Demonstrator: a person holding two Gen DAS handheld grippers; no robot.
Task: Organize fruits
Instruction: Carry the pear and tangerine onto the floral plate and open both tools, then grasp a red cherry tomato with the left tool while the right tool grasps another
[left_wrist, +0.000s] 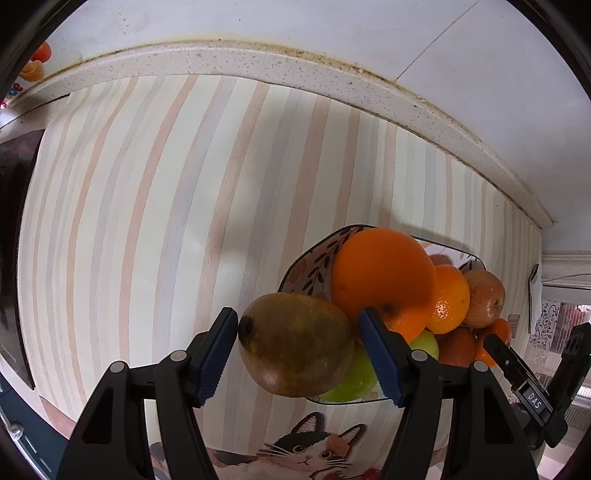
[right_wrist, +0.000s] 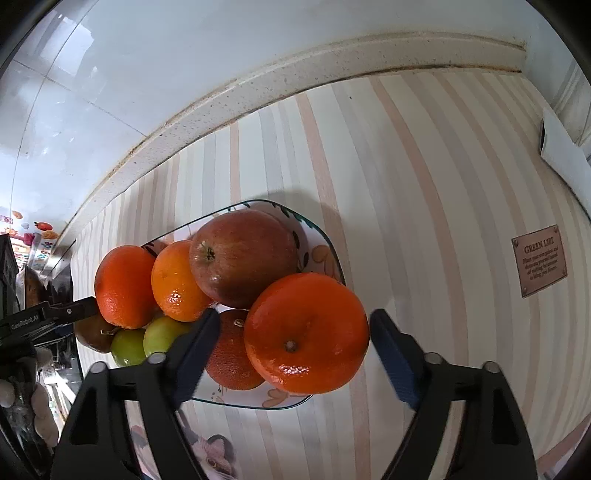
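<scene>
At the lower centre of the left wrist view, a brown-green mango (left_wrist: 295, 345) is seen clamped between the blue pads of the left gripper (left_wrist: 297, 354), at the near edge of a patterned plate (left_wrist: 308, 264) on the striped counter (left_wrist: 166, 184). Behind it in the plate, a large orange (left_wrist: 382, 275), a small orange (left_wrist: 448, 299) and a red apple (left_wrist: 484, 299) are piled, with green fruit (left_wrist: 356, 373) beneath. In the right wrist view, the jaws of the right gripper (right_wrist: 291, 360) are spread apart around a mandarin (right_wrist: 306, 334) resting on the pile at lower centre; neither pad is seen pressing it.
</scene>
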